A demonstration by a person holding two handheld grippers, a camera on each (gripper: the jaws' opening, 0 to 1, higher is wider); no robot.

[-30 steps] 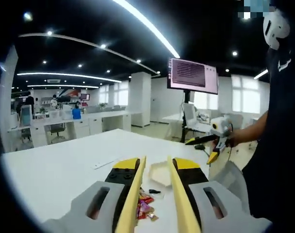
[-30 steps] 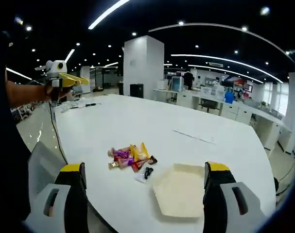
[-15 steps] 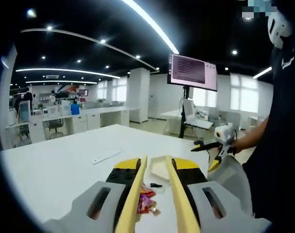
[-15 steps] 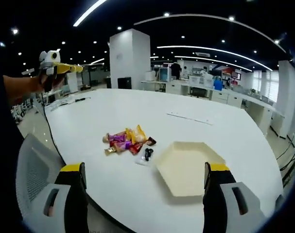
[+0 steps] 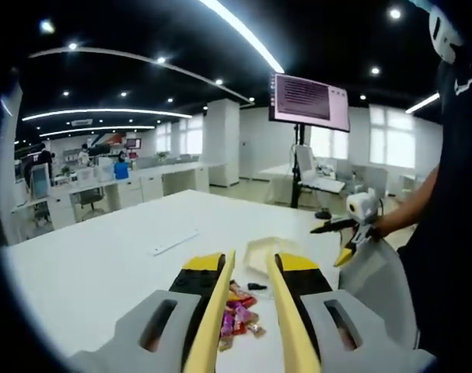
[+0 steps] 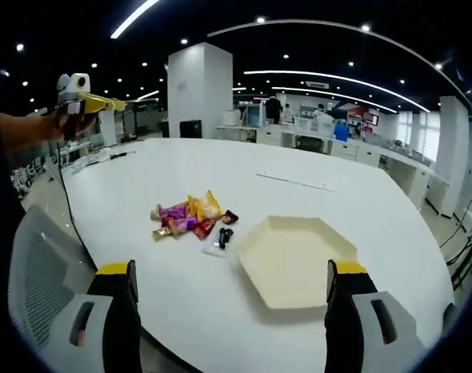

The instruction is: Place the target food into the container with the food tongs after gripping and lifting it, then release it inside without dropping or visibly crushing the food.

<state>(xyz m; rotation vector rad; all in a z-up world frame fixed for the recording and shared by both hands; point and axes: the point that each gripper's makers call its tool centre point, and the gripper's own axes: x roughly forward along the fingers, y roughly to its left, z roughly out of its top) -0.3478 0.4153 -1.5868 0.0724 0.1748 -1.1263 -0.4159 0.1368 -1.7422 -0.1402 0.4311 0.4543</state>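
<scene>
A pile of wrapped candies [image 6: 187, 219] lies on the white table [image 6: 313, 202], with a cream hexagonal tray [image 6: 294, 256] just right of it. My right gripper [image 6: 231, 266] is open wide, hanging above the table's near edge and holding nothing. In the left gripper view the candies [image 5: 237, 315] show between the two yellow tong blades of my left gripper [image 5: 249, 255], which is open by a narrow gap with nothing in it. The tray [image 5: 263, 250] lies just beyond the blade tips. A hand holds the left gripper [image 6: 103, 102] up at the far left, well away from the candies.
A small black item on a clear wrapper [image 6: 222, 238] sits between candies and tray. A flat strip [image 6: 294, 181] lies farther back on the table. A grey mesh chair back [image 6: 41, 272] stands at the near left. The right gripper [image 5: 334, 239], a monitor on a stand [image 5: 308, 102] and desks are also in view.
Both cameras have shifted: the candies and tray sit nearer and more central in the right gripper view, and the table shows more fully in the left gripper view. Both grippers' jaw gaps are unchanged.
</scene>
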